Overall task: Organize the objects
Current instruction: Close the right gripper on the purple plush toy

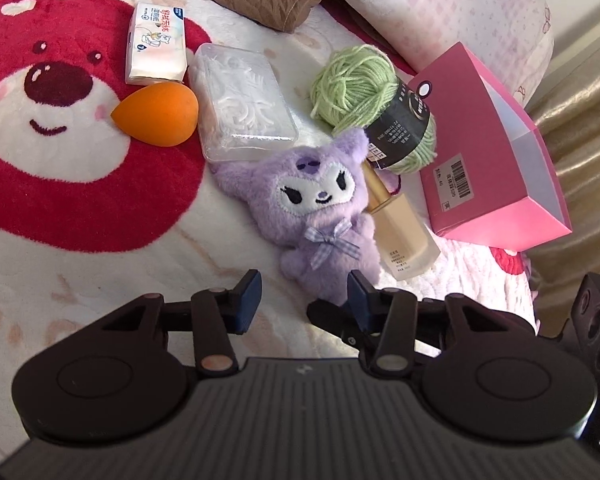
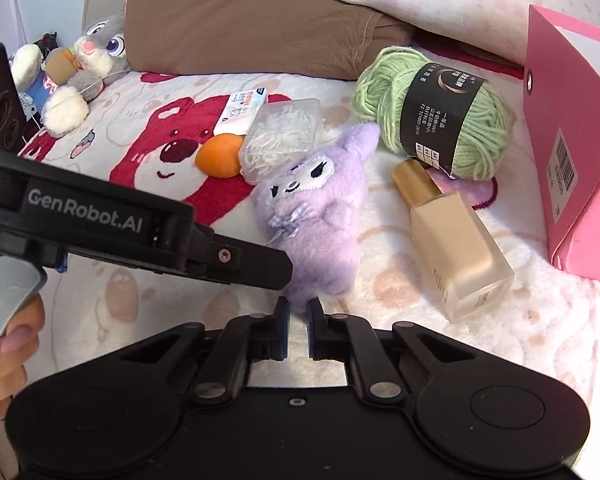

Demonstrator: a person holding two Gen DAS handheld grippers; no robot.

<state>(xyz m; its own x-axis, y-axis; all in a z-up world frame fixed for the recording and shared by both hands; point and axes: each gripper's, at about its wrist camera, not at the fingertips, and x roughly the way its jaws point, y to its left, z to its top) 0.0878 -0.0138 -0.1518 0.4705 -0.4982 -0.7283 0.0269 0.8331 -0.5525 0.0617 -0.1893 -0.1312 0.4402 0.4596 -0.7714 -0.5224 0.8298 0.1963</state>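
- Progress, as I judge it: barely begun. All the loose things lie on the blanket (image 1: 80, 280), and what shows of the inside of the pink bag (image 1: 496, 168) holds nothing.
- Left to do, in the left wrist view: the plush (image 1: 320, 208) in the middle, the bottle (image 1: 400, 224) touching it at 3 o'clock, and the yarn (image 1: 360, 88) at 1 o'clock of it. The clear box (image 1: 244, 104), the sponge (image 1: 160, 114) and the tissue pack (image 1: 156, 44) are out toward 10 and 11 o'clock.
- The bag, probably where things are meant to go, lies on its side at 3 o'clock of the yarn. Its open mouth is turned toward 4 o'clock.
- The plush looks to be the thing in hand, since both tools meet at its lower end.
- It lies flat on its back, face up. Its long axis runs from 12 to 6 o'clock in the left wrist view, ears at 12 and feet at 6, toward the tools.
- The left gripper (image 1: 306, 300) has a moderate gap. Its tips sit on either side of the plush's feet and the pads press on nothing.
- The right gripper (image 2: 298, 312) is all but closed, tips at the bottom edge of the plush. I cannot tell whether they nip any fur.
- The plush is not yet lifted and rests fully on the blanket.
- Its axis is about square to the bag's mouth, so I expect it will need a turn before it goes in.
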